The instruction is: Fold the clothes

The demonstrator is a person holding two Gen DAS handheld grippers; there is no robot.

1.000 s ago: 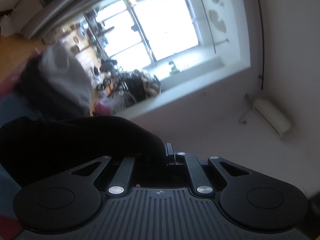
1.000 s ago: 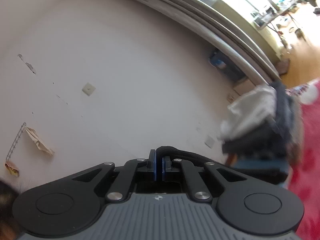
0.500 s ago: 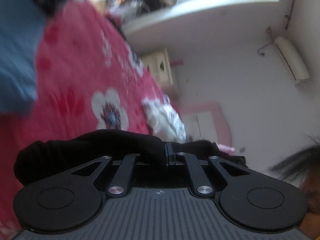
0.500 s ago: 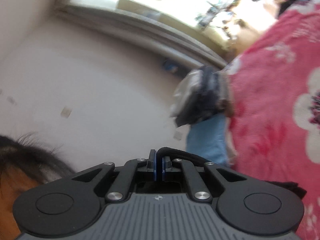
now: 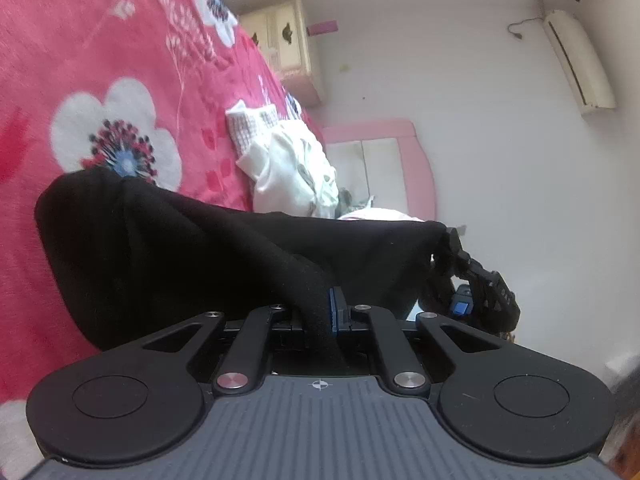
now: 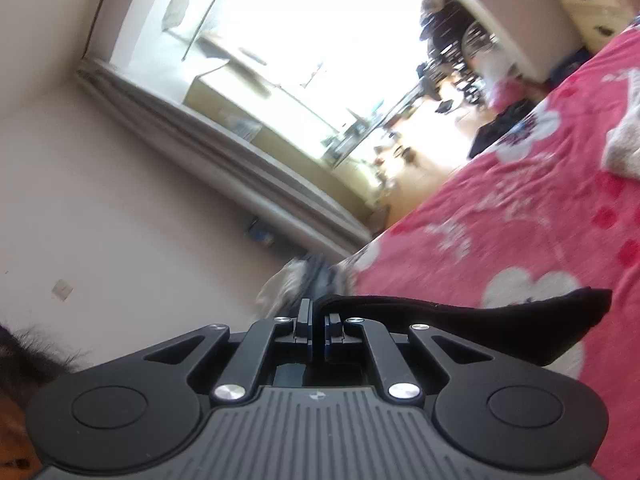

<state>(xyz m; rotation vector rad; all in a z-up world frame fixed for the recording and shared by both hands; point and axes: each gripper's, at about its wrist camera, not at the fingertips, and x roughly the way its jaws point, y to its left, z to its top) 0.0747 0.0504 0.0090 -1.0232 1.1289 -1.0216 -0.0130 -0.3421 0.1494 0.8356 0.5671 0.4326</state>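
A: Fabric first: what does the left claw (image 5: 334,312) have?

B: It is clenched on a black garment (image 5: 192,248), which spreads ahead and to its left over the red floral bedspread (image 5: 80,60). Beyond it lies a white crumpled pile of clothes (image 5: 288,168).

A: And to its right?

B: The right claw (image 6: 316,326), seen there gripping the same black cloth, pinches an edge (image 6: 460,320) that trails off to its own right above the bedspread.
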